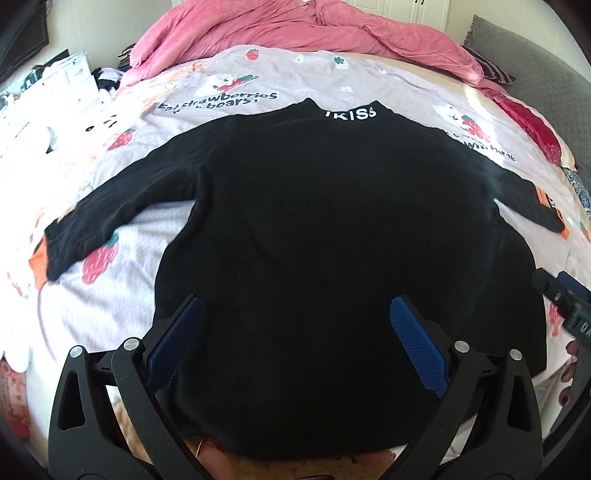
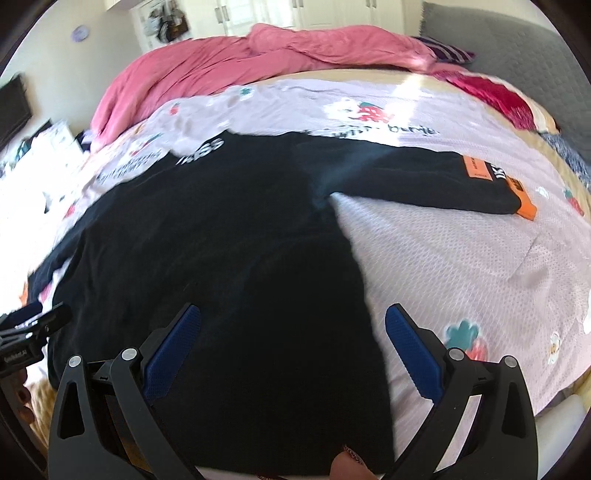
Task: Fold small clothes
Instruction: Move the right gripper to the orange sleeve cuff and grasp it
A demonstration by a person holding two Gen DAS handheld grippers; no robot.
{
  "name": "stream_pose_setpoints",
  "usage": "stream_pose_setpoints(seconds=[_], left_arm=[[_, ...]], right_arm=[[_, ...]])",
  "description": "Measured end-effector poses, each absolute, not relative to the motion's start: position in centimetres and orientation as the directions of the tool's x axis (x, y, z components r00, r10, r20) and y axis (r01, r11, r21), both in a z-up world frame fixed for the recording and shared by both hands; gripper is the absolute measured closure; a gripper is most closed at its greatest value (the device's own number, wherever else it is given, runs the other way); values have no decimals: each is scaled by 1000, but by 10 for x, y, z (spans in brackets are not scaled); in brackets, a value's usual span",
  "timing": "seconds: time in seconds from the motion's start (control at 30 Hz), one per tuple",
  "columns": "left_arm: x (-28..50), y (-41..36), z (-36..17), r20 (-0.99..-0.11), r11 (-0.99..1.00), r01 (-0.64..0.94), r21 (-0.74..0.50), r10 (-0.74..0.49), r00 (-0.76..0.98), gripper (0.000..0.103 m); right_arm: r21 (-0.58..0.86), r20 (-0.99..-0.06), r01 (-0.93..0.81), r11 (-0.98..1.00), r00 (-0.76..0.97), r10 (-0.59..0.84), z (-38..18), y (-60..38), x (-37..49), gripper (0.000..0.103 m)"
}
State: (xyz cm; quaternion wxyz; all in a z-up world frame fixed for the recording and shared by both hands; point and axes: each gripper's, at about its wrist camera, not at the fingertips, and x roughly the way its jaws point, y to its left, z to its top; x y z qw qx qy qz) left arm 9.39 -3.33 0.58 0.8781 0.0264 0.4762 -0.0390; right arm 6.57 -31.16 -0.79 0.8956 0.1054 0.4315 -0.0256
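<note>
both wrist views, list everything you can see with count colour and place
shirt: 1, black with white collar lettering and orange cuff tags, spread flat mid-bed, sleeves out to both sides
sheet: 1, pale lilac with strawberry and bear prints, under the shirt
duvet: 1, pink, bunched along the far side of the bed
red cloth: 1, red, far right part of the bed
grey cushion: 1, grey, far right
drawers: 1, white, left of the bed
left gripper: 1, black with blue pads, open above the shirt's near hem
right gripper: 1, black with blue pads, open over the shirt's right edge
</note>
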Motion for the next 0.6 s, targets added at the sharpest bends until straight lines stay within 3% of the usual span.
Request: stream_pose_setpoints(seconds=[0.6], left_arm=[[177, -46, 1, -845, 998, 69, 5, -33, 534, 8]], right_arm=[[265, -831, 505, 821, 551, -71, -27, -479, 115, 4]])
